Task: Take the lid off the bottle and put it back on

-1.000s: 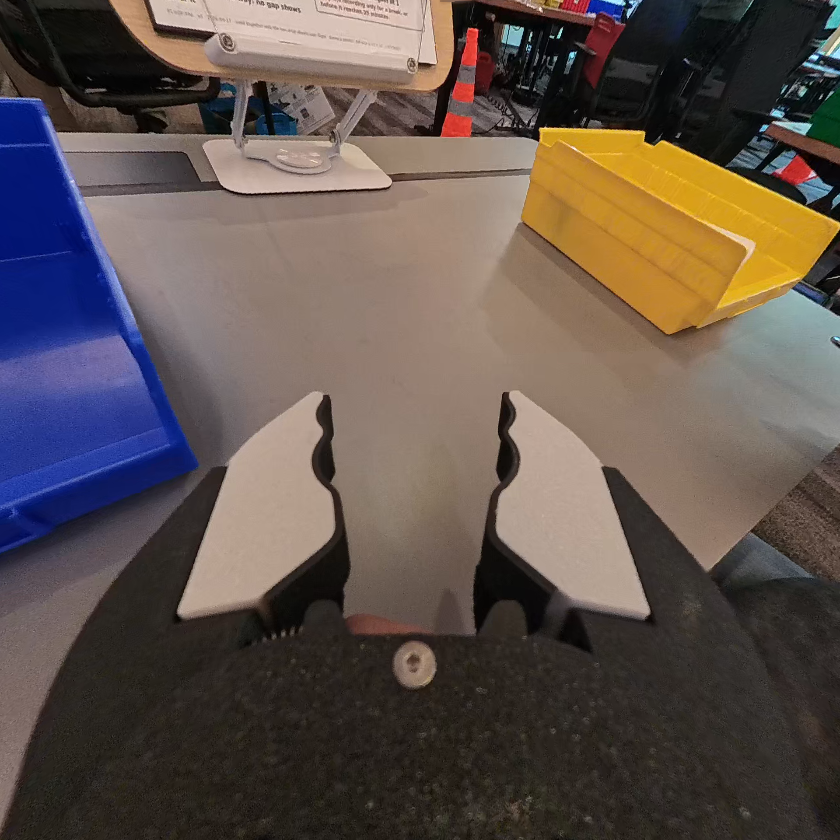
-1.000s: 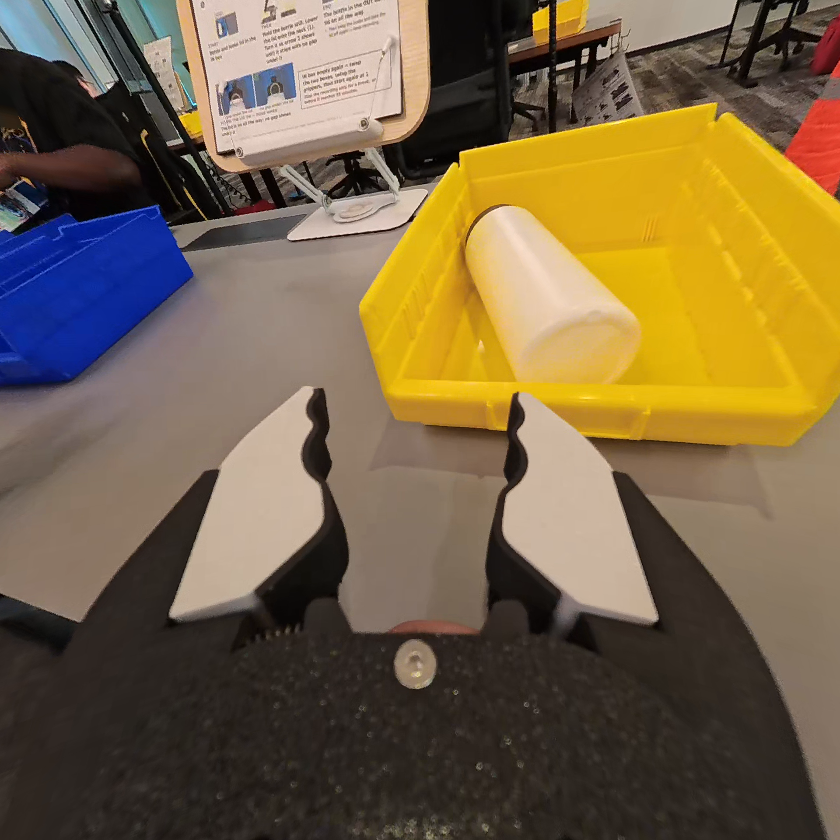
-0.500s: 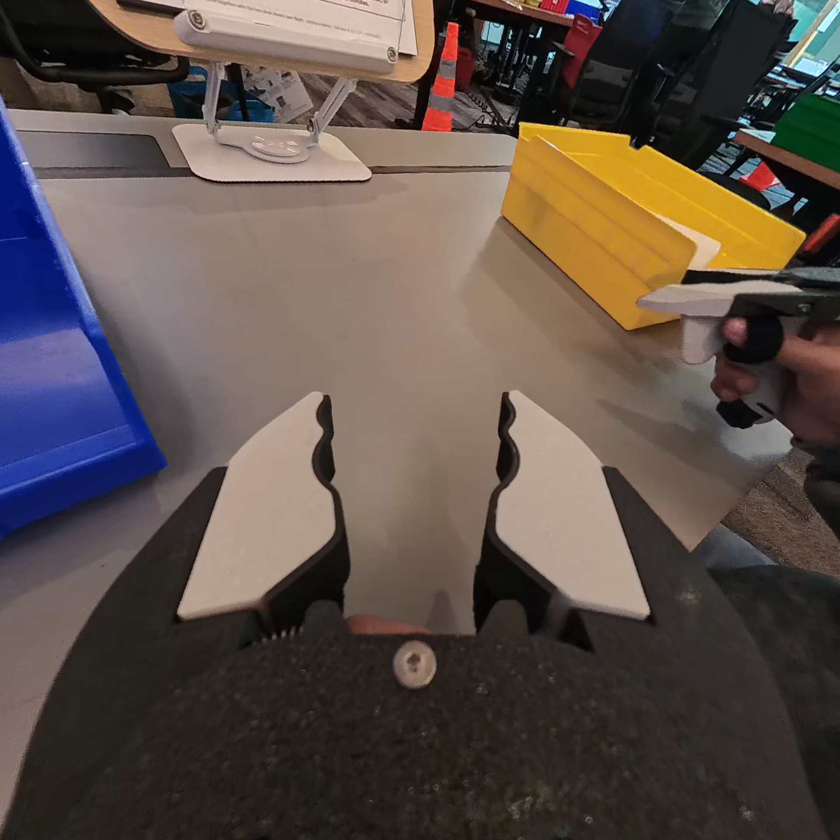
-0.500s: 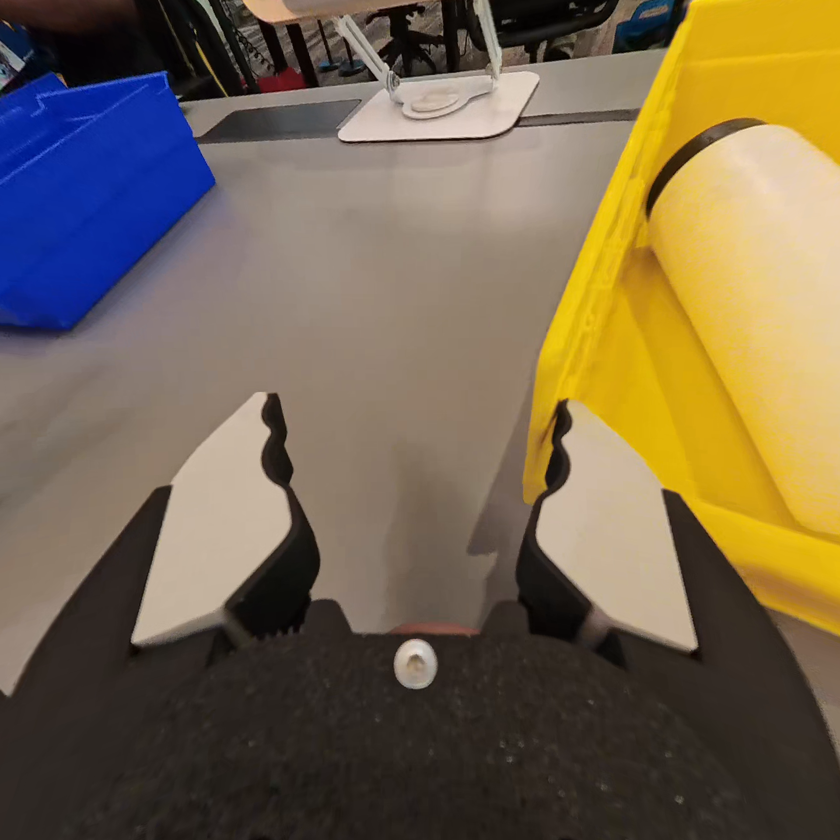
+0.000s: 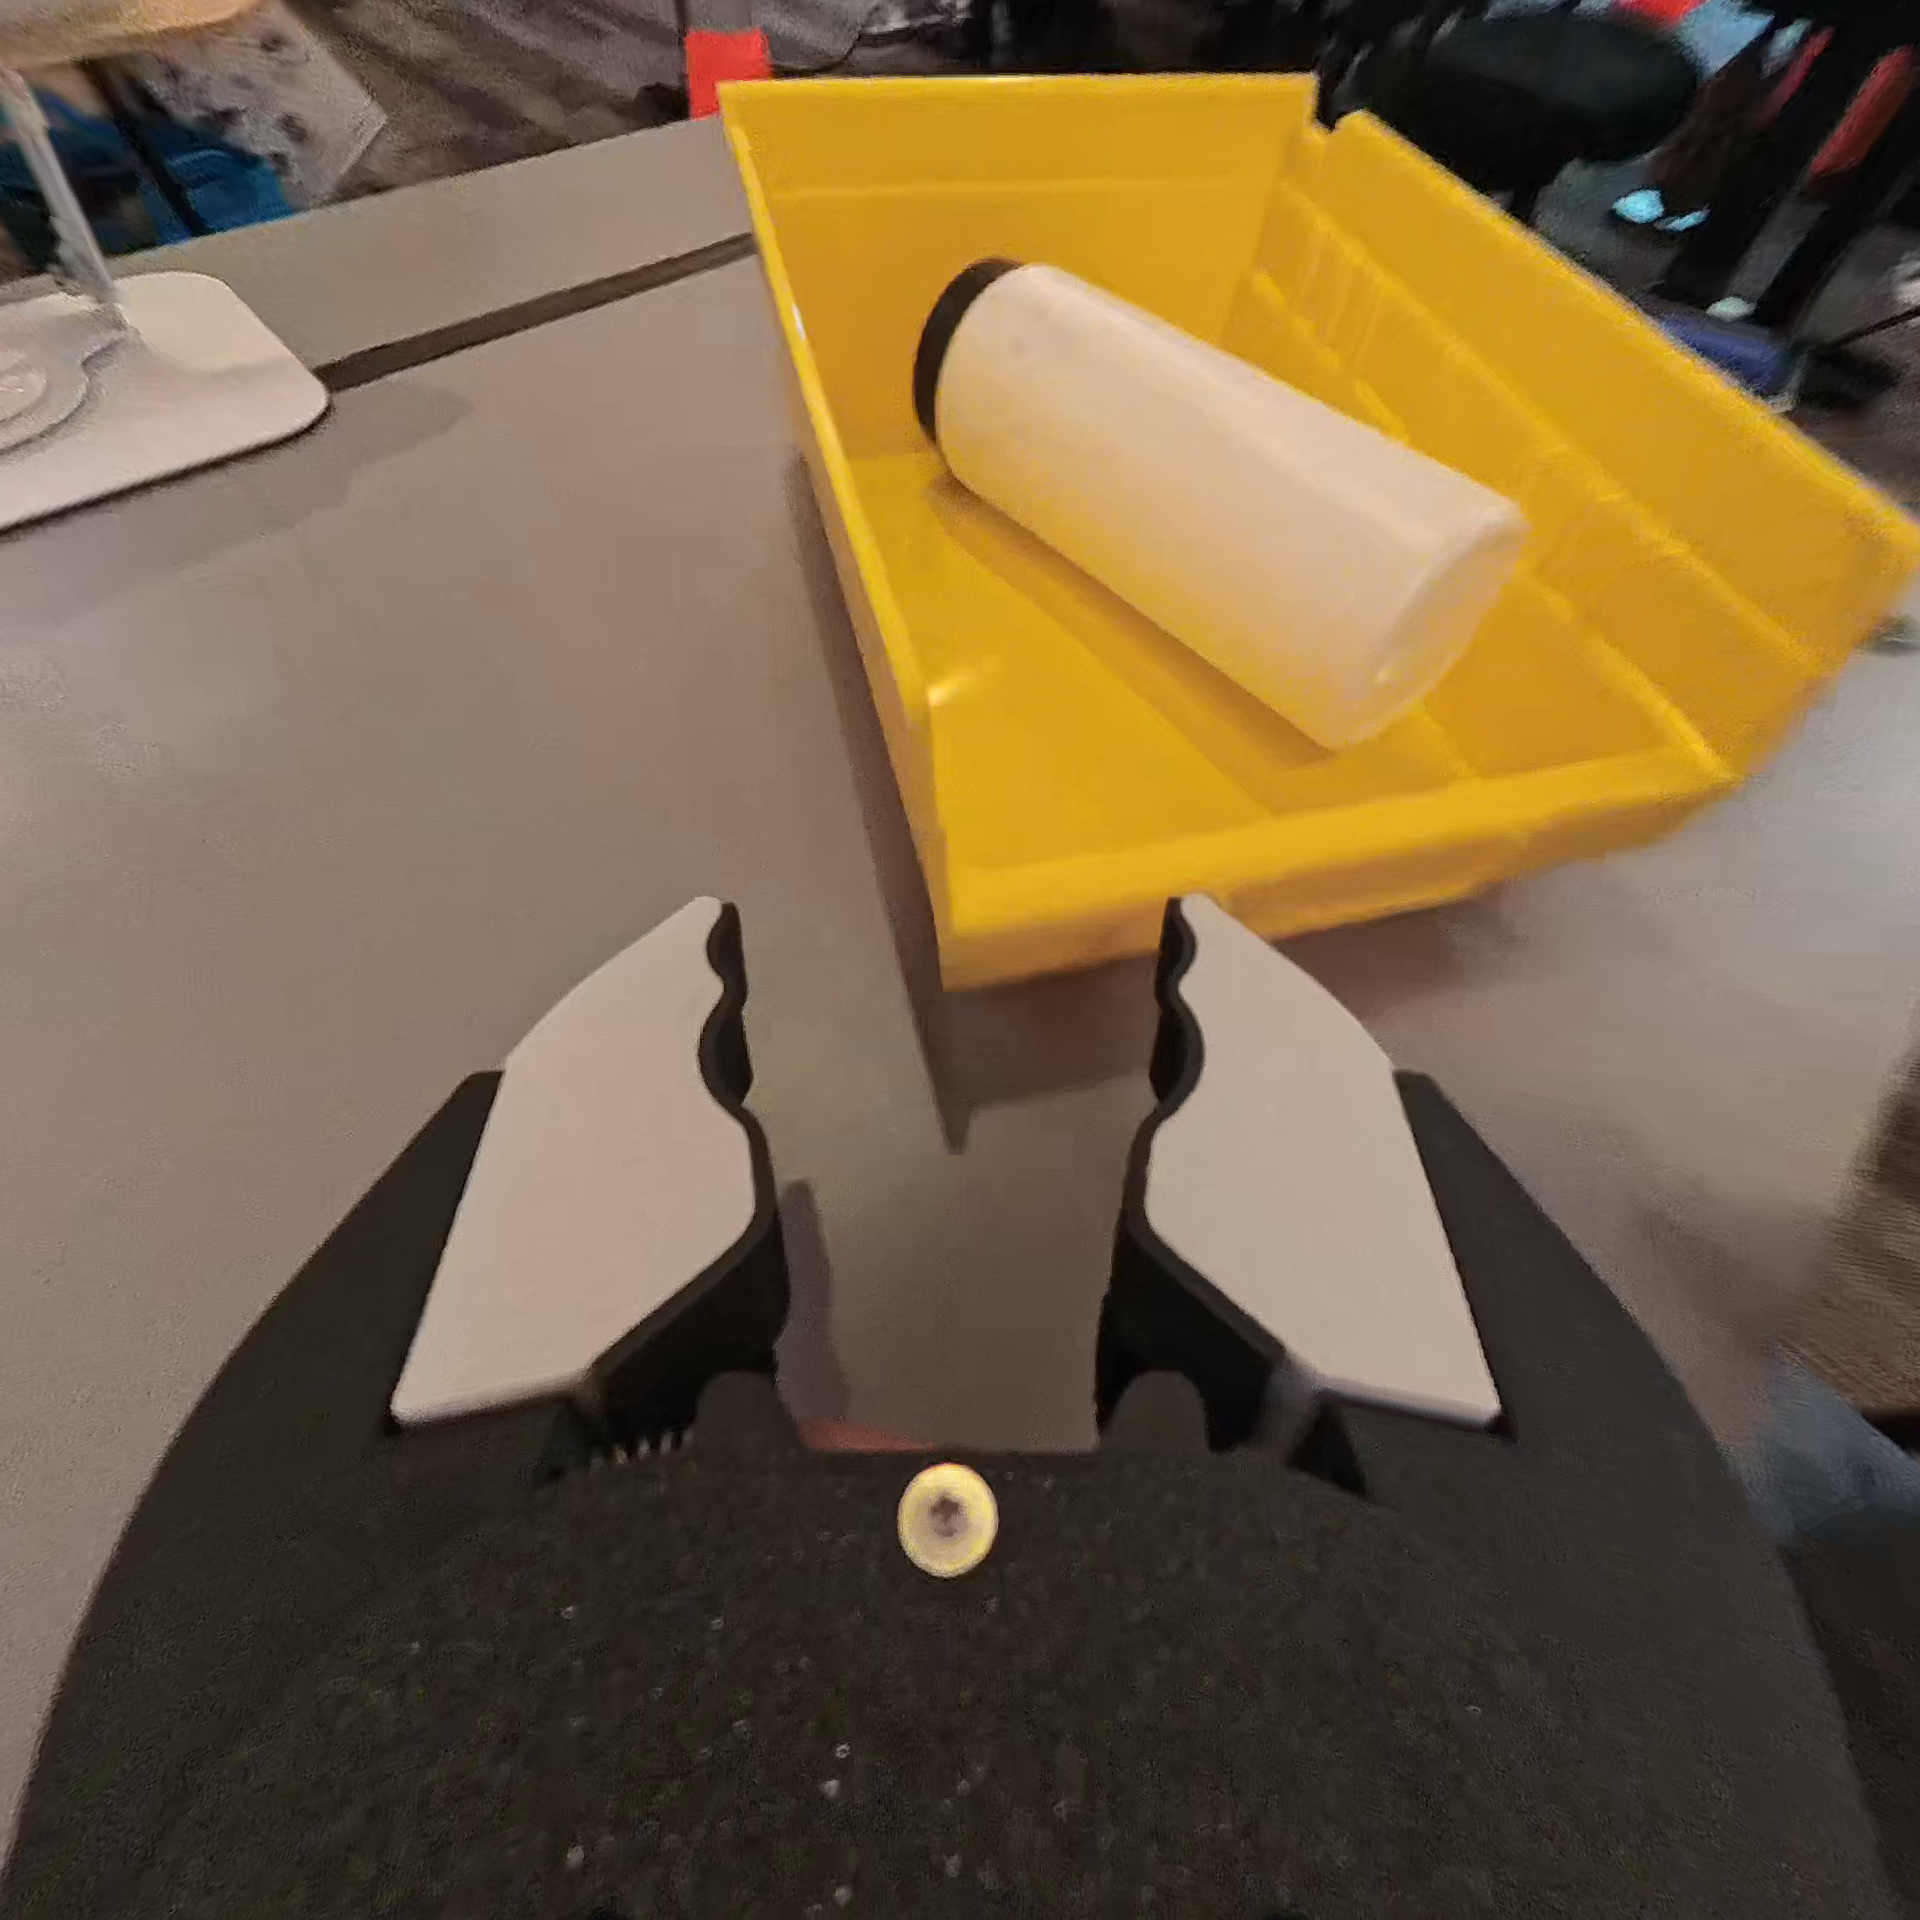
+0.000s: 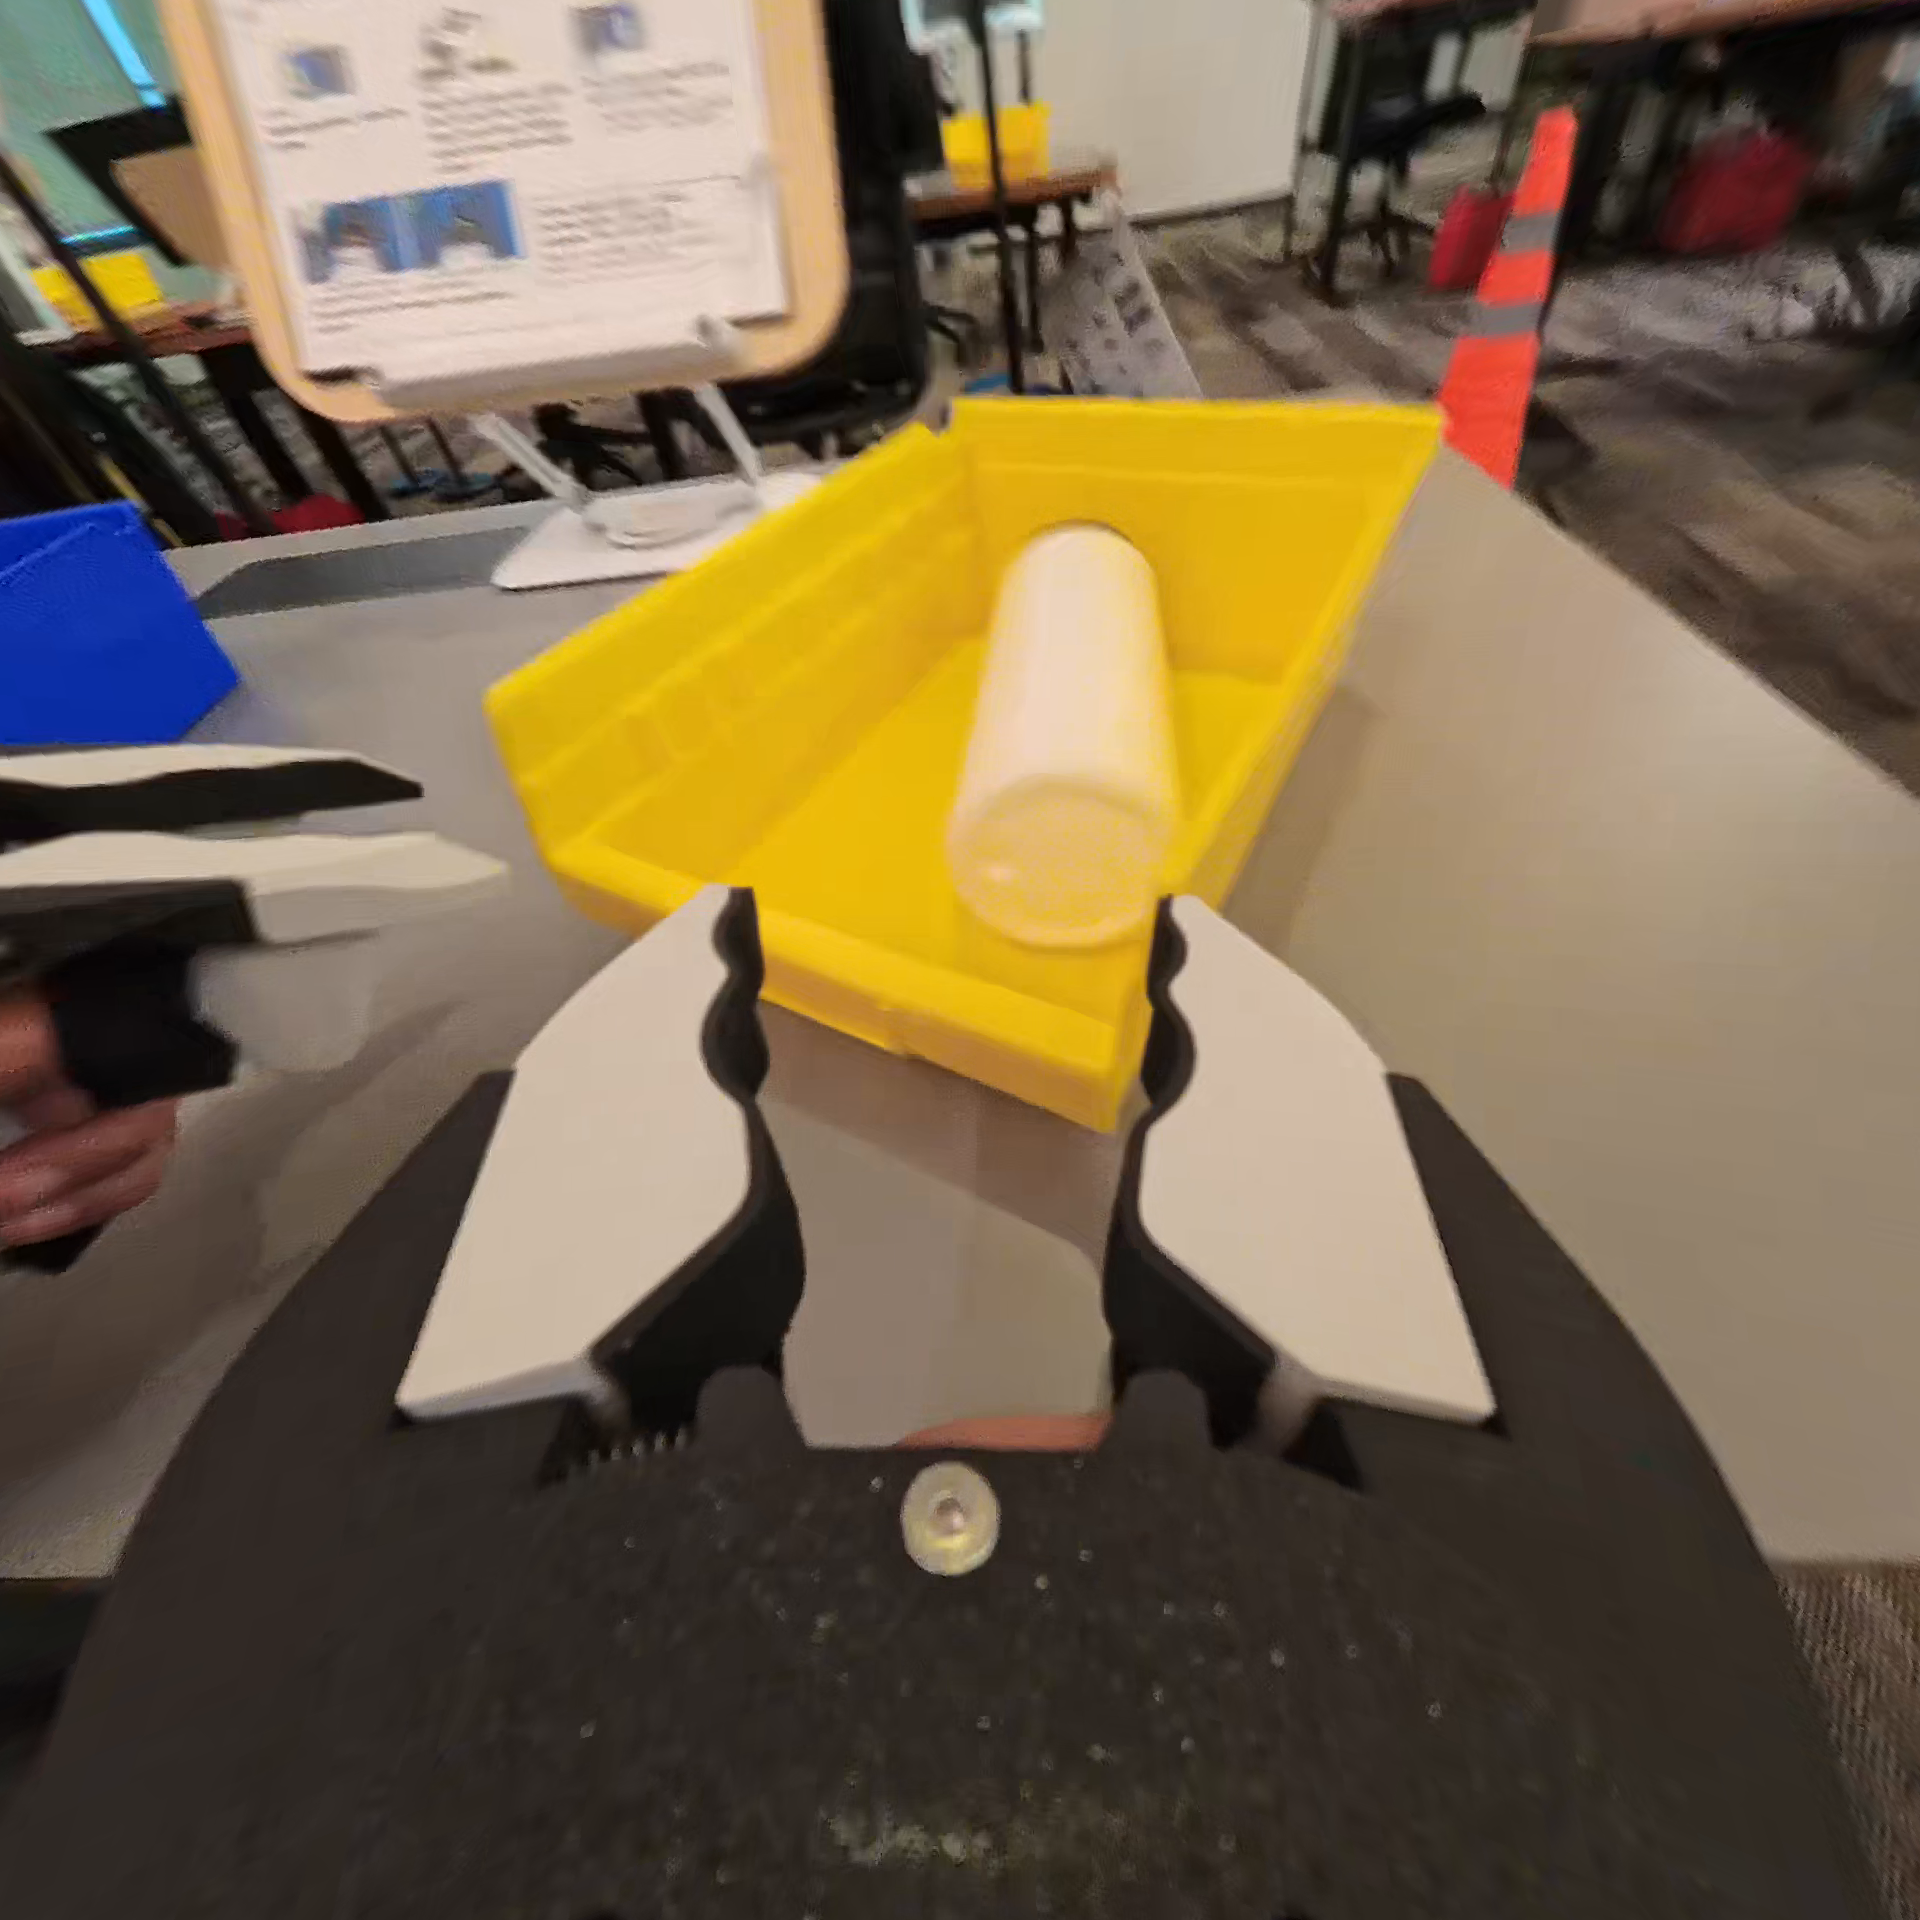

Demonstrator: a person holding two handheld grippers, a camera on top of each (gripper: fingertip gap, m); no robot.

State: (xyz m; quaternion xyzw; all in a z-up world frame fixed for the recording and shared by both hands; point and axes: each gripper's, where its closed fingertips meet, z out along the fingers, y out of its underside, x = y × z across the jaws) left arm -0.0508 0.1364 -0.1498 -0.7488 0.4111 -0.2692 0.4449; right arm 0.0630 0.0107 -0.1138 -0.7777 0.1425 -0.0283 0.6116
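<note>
I see the grey tabletop [image 5: 416,675] under both tools, with the yellow bin [image 6: 790,665] on its right side and a blue bin [image 6: 94,634] far left. The cream bottle [image 5: 1205,499] lies on its side inside the yellow bin, its black lid [image 5: 940,332] on and pointing to the far end. My left hand-held gripper [image 5: 951,925] hovers near the bin's near left corner, fingers spread, holding nothing. My right hand-held gripper [image 6: 951,914] is spread too, just short of the bottle's base.
</note>
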